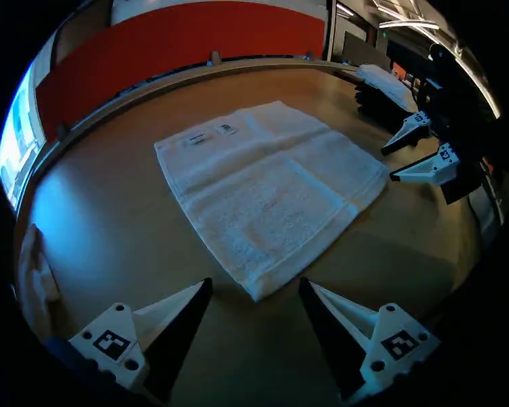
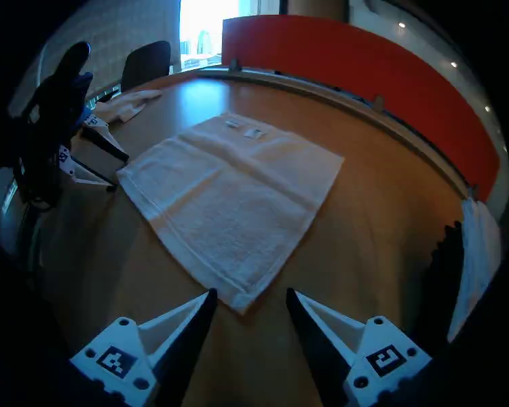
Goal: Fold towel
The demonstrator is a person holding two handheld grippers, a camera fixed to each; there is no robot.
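A white towel (image 1: pixel 271 186) lies flat and spread out on the wooden table (image 1: pixel 119 224), with two small labels near its far edge. In the left gripper view my left gripper (image 1: pixel 254 288) is open, its fingers on either side of the towel's near corner and not touching it. In the right gripper view the same towel (image 2: pixel 231 197) lies ahead, and my right gripper (image 2: pixel 251 298) is open just short of another corner. The right gripper (image 1: pixel 398 163) also shows at the towel's right edge in the left gripper view. The left gripper (image 2: pixel 112 173) appears at the towel's left corner in the right gripper view.
A red partition (image 1: pixel 180 41) runs along the table's far edge. Another white cloth (image 1: pixel 34 278) lies at the left of the left gripper view. A folded white cloth on something dark (image 2: pixel 475 264) sits at the right of the right gripper view. A dark chair (image 2: pixel 146 64) stands beyond the table.
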